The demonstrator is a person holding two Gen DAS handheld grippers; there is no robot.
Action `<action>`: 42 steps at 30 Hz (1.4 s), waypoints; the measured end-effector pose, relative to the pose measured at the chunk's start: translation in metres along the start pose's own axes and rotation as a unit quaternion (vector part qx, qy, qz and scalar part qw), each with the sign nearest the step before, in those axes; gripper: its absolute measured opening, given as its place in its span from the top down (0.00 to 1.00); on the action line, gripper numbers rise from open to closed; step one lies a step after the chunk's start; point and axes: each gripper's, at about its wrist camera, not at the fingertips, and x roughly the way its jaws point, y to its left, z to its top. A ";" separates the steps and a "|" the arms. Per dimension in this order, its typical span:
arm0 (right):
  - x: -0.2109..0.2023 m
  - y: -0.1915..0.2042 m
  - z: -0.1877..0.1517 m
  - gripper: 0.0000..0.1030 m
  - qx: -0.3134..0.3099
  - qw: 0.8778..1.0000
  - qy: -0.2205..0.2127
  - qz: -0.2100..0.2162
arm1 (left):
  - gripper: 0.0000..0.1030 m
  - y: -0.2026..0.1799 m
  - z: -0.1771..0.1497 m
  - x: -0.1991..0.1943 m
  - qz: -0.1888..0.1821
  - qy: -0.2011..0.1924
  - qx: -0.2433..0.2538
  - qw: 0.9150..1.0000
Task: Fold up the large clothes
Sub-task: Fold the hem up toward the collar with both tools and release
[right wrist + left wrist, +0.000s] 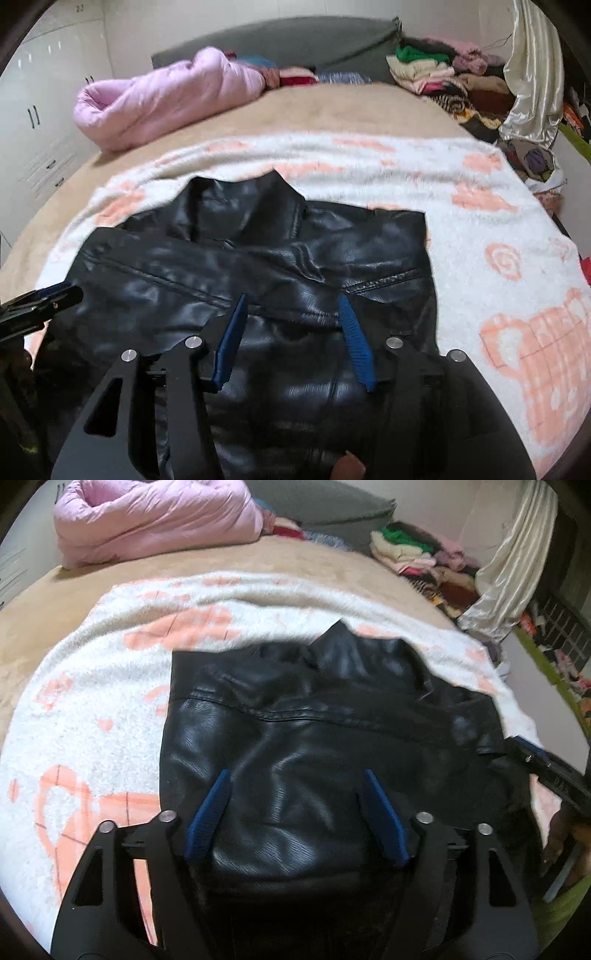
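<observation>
Bed [74,590]: pink duvet [155,520] beyond jacket [314,720].

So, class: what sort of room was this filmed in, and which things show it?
Most likely a bedroom: a wide bed with a grey headboard, a rolled pink quilt and white wardrobe doors.

Dim, soft indoor light, glare on the black leather jacket [314,716], slight blur, fisheye-bent dark edges.
</observation>
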 end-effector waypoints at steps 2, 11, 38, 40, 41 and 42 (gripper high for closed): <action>-0.013 0.004 -0.006 0.51 -0.006 1.000 -0.005 0.011 | 0.35 -0.009 -0.003 -0.014 -0.010 -0.011 0.015 1.000; -0.025 0.023 -0.026 0.51 -0.023 0.999 0.009 0.041 | 0.29 -0.038 -0.038 0.006 0.020 0.045 0.085 0.995; -0.059 0.014 -0.053 0.04 0.011 1.000 0.008 0.017 | 0.09 -0.041 -0.034 -0.033 -0.024 0.012 0.075 0.997; -0.065 0.017 -0.053 0.04 0.008 1.000 0.005 0.014 | 0.09 -0.041 -0.033 -0.035 -0.029 0.012 0.071 0.997; -0.066 0.019 -0.052 0.04 0.007 1.000 0.003 0.014 | 0.09 -0.040 -0.032 -0.036 -0.032 0.010 0.068 0.997; -0.068 0.020 -0.051 0.04 0.006 1.000 0.001 0.013 | 0.09 -0.041 -0.032 -0.038 -0.034 0.009 0.067 0.997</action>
